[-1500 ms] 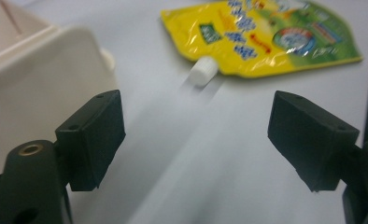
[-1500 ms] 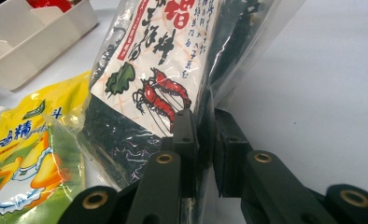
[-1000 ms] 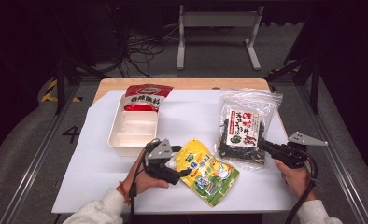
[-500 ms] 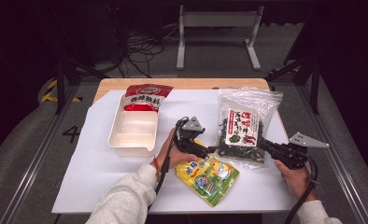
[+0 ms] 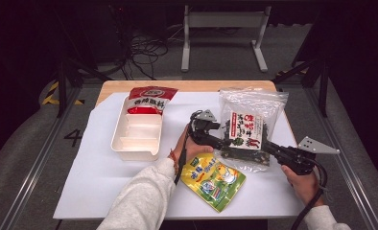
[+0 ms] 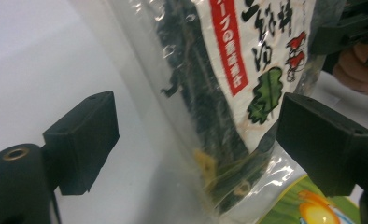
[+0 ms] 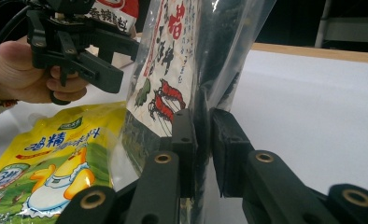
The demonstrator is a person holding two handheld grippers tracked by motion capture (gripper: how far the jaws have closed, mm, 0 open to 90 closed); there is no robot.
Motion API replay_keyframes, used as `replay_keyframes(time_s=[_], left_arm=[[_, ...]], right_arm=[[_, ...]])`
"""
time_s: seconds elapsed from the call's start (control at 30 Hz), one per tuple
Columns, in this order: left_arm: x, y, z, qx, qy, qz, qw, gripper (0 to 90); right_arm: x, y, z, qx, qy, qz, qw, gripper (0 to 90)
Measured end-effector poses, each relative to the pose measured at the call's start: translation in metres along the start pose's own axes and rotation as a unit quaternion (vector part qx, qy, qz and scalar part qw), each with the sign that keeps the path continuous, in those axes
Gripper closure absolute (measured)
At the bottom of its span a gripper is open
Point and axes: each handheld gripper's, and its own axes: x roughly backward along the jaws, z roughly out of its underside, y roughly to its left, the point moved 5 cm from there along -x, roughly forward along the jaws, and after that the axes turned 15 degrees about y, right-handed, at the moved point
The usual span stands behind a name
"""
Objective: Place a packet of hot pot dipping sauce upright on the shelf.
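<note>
Nearest the person, a glossy yellow-green snack pouch (image 5: pixel 213 178) lies flat close to the front edge of the white table sheet (image 5: pixel 91 182), with bare sheet open to its left. Just beyond it, the right gripper (image 5: pixel 268 146) is clenched on the lower corner of the clear seaweed bag (image 5: pixel 248 129); in the right gripper view its pads (image 7: pixel 184 140) pinch the crinkled film, and the bag stands tilted up from the sheet. The bag is soft, shiny plastic, dark dried leaves inside, with a white and red printed label. The left gripper (image 5: pixel 220 141) sits at the bag's left edge, jaws spread wide on either side of the film, not pressing it. Left of that stands a cream, rectangular divided tray (image 5: pixel 135 134), and a red packet (image 5: pixel 151 98) leans over its far end. Bare white sheet lies to the bag's right, and the wooden table edge (image 5: pixel 187 85) runs beyond.
</note>
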Motion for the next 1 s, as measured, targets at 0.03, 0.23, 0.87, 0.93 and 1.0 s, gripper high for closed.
replay_keyframes(time_s=[0.03, 0.23, 0.87, 0.93, 1.0], left_arm=[[0.0, -0.001, -0.001, -0.002, 0.0, -0.001, 1.0, 14.5], [0.001, -0.007, -0.006, -0.017, -0.011, 0.009, 0.9998, 21.4], [0.05, -0.025, -0.002, -0.101, -0.072, 0.022, 0.9921, 65.9], [0.051, -0.025, 0.001, -0.094, -0.071, 0.018, 0.9928, 62.7], [0.051, -0.025, 0.002, -0.095, -0.073, 0.013, 0.9928, 62.0]], right_arm=[[0.0, 0.0, 0.0, 0.0, 0.0, 0.0, 1.0, 80.2], [0.0, 0.004, -0.004, 0.002, -0.009, -0.005, 0.9999, 80.3], [-0.003, 0.019, -0.015, 0.008, -0.016, 0.008, 0.9998, 80.2], [-0.004, 0.023, -0.017, 0.012, -0.017, 0.006, 0.9998, 80.2], [-0.005, 0.025, -0.018, 0.012, -0.017, 0.003, 0.9998, 80.3]])
